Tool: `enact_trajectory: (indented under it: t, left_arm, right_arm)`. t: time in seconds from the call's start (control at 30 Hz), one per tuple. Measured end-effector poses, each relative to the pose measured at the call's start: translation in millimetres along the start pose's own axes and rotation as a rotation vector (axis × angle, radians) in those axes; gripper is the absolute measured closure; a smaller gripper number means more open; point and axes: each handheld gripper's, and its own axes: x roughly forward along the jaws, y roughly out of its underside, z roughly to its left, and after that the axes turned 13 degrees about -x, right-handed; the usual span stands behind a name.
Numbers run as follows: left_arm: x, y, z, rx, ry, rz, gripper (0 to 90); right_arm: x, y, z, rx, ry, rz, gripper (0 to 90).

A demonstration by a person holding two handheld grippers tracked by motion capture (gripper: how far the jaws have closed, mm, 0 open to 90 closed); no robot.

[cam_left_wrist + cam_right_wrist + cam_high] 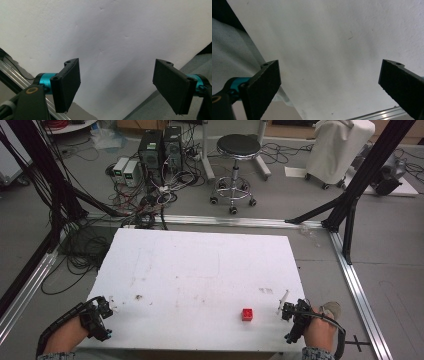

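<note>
A small red block (247,314) lies on the white table (200,270) near its front edge, right of centre. My left gripper (102,315) rests at the table's front left corner, held in a hand, and its jaws stand wide apart over bare white surface (112,50) with nothing between them. My right gripper (291,317) is at the front right corner, a short way right of the red block. Its jaws are also spread wide over the bare tabletop (329,57), holding nothing.
Beyond the table stand a black stool (237,150), computer towers (160,147) with tangled cables (145,195), and a white covered unit (337,147). Black frame posts (360,175) and aluminium rails (357,285) border the table. A small white scrap (283,297) lies near the right gripper.
</note>
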Motion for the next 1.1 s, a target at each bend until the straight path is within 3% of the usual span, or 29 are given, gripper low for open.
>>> enact_trajectory:
  t: [0.8, 1.1]
  left_arm:
    - [1.2, -1.1, -1.2, 0.003, 0.006, 0.0, 22.7]
    - [-1.5, -0.9, -1.7, 0.007, 0.005, -0.022, 22.8]
  right_arm:
    - [0.2, 2.3, -2.9, 0.037, 0.018, -0.006, 3.4]
    - [0.6, 3.4, -3.3, 0.042, 0.03, -0.007, 3.4]
